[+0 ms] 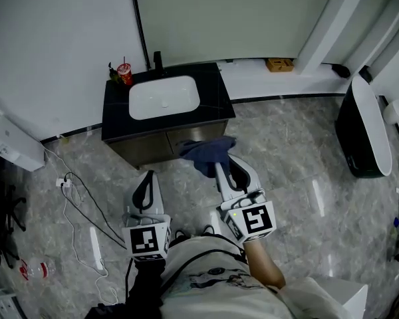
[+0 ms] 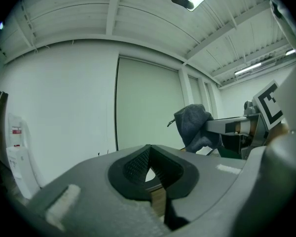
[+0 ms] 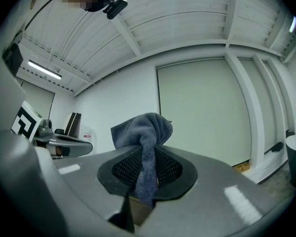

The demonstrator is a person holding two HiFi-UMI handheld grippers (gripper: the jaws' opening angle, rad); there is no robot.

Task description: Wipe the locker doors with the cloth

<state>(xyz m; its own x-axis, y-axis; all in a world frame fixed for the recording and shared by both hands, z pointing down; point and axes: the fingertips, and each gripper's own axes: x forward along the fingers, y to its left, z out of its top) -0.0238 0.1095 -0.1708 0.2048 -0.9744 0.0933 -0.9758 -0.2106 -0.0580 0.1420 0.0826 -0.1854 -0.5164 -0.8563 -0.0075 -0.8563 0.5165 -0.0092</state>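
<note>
A blue-grey cloth (image 1: 206, 153) is bunched at the tip of my right gripper (image 1: 221, 163), which is shut on it. In the right gripper view the cloth (image 3: 144, 130) rises above the jaws and a strip of it hangs down between the pads. My left gripper (image 1: 146, 176) is held beside it to the left, shut with nothing in it (image 2: 149, 156). From the left gripper view the cloth (image 2: 193, 125) shows at the right. Both grippers are raised in front of a dark sink cabinet whose front doors (image 1: 161, 146) lie just beyond the cloth.
A white basin (image 1: 163, 97) is set in the black cabinet top, with a red cup (image 1: 125, 74) at its back left corner. A black and white tub (image 1: 362, 128) stands at the right. A white box (image 1: 13, 141), cables and a power strip (image 1: 95, 244) lie at the left.
</note>
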